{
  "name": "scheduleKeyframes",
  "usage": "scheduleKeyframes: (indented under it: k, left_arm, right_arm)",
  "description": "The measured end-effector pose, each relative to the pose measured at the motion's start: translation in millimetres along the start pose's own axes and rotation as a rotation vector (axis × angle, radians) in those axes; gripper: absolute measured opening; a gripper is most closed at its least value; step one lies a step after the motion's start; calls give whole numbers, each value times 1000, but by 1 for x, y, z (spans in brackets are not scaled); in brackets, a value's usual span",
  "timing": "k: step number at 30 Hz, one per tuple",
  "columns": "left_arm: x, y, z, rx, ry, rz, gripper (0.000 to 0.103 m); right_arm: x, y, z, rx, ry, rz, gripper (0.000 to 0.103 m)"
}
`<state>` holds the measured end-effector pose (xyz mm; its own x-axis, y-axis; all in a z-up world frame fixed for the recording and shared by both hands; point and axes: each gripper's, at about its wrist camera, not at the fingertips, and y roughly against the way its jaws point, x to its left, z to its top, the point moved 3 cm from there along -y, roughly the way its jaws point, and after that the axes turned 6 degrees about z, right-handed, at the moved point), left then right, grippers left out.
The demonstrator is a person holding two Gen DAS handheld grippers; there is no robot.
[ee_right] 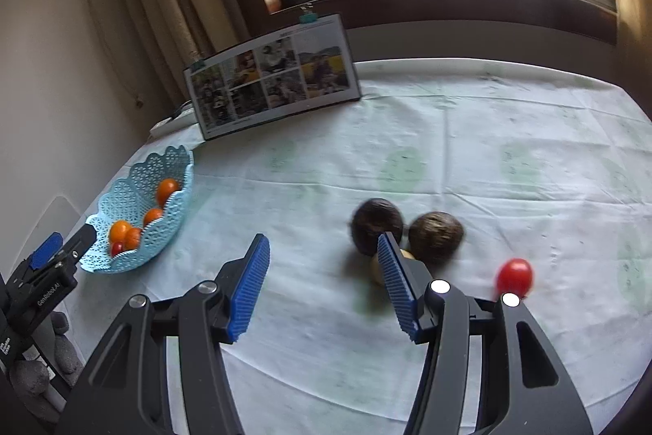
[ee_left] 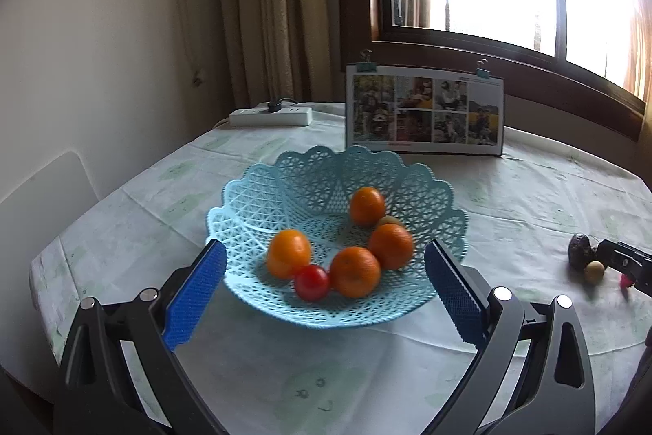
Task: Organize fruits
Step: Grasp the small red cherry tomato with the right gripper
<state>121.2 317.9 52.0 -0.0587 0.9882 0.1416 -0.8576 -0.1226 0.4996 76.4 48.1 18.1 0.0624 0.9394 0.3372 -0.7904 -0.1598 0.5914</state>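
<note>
On the pale tablecloth [ee_right: 468, 133], the blue lattice basket [ee_left: 261, 198] already holds four oranges [ee_left: 354, 271], a red tomato [ee_left: 311, 282] and a small pale fruit mostly hidden behind them. Well apart to its right lie two dark round fruits [ee_right: 436, 237], touching a small yellowish one [ee_right: 377, 268], with a loose red tomato [ee_right: 514, 276] nearby. Both tools are empty with jaws spread: the left gripper [ee_left: 326, 292] hovers at the basket's near rim, and the right gripper [ee_right: 326, 286] hangs just short of the cluster. I'd judge a pickup is next; better to centre on one dark fruit, since the right finger [ee_right: 397, 286] now covers part of the pile and could nudge it rolling.
</note>
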Motion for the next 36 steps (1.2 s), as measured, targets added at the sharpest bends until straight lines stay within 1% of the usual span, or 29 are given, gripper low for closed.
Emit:
scheduleKeyframes:
  k: [6, 15, 19, 25, 29, 31, 32, 34, 35, 36]
  left_arm:
    - [-25, 8, 4, -21, -53, -29, 99]
    - [-52, 18, 8, -39, -99, -62, 99]
    - [-62, 20, 8, -39, -115, -78, 99]
    - [-73, 21, 9, -34, -135, -102, 99]
    - [-76, 22, 10, -39, -145, -104, 99]
    - [-78, 22, 9, -38, -151, -105, 99]
    - [-80, 22, 9, -38, -155, -106, 99]
    - [-85, 21, 10, -31, -163, -119, 100]
    - [-87, 21, 11, -25, -165, -129, 100]
    - [-89, 20, 11, -22, -165, -136, 100]
  right_arm:
    - [-34, 12, -5, -3, -38, -53, 56]
    - [-72, 32, -8, -9, -48, -144, 56]
    - [-90, 30, -10, 22, -56, -190, 56]
    - [-94, 15, -11, 89, -22, -194, 55]
    - [-100, 1, -12, 138, -37, -170, 46]
    - [-101, -2, -12, 145, -40, -169, 43]
    - [-101, -2, -12, 147, -31, -173, 38]
    - [-100, -3, -12, 151, -17, -181, 33]
    - [-99, -3, -13, 150, -13, -185, 27]
    - [-98, -3, -13, 149, -9, -184, 26]
